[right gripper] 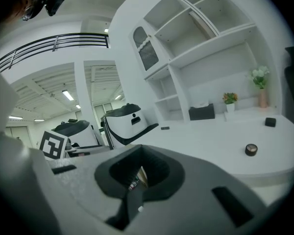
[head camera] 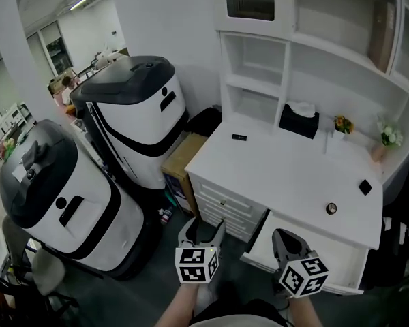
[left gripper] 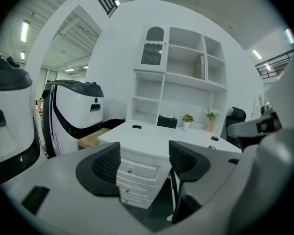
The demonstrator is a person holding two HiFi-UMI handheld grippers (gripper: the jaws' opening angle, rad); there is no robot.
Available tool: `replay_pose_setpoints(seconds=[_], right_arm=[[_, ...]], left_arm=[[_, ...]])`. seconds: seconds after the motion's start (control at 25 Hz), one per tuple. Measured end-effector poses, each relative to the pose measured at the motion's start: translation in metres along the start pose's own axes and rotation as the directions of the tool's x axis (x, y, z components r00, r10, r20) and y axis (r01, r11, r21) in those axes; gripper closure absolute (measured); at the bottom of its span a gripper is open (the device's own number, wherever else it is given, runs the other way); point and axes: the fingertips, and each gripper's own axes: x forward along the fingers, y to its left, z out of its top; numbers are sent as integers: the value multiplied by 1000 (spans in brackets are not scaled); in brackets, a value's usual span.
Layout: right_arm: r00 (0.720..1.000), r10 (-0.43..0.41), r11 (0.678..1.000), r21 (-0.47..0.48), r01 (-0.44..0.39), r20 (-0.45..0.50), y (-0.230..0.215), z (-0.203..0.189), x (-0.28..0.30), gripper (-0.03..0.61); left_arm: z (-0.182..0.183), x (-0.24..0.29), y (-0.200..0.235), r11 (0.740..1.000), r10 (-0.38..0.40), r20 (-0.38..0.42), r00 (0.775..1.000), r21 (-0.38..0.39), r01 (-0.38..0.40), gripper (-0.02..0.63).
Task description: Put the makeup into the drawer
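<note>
left gripper (head camera: pixel 204 227) jaws wide, empty; right gripper (head camera: pixel 283 237) jaws seemingly together

Bright, even light from ceiling strips (left gripper: pixel 24 31) far left; soft shadows; fisheye-bent edges, dark corners; right gripper (right gripper: pixel 139 168) blurred near.

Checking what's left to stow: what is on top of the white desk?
A small round container, a small black item, a black tissue box, a flat black piece and two flower pots. Anything behind that box is hidden.
</note>
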Motion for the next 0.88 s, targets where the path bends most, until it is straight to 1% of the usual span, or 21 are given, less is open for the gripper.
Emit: replay_pose_setpoints(seconds=[0.2,0.52,0.76,0.88], right_arm=[[1000,-19,1000,6,19,17,-8,11,9,577],[999,-28,1000,-1,28,34,-29,27,25,577],[999,-22,1000,-16,22,29,-53,38,44,577],[1000,-16,1000,-17,17,23,-67,43,57,577]], left_arm=[[9,18,-4,999,-17,-6,1000,35,17,313],[14,57,-10,999,-26,-33,999,40,28,304],[25,98,-12,997,-26,-60,998,71,30,293],[34,123,-12,997,-19,-59,998,77,24,293]])
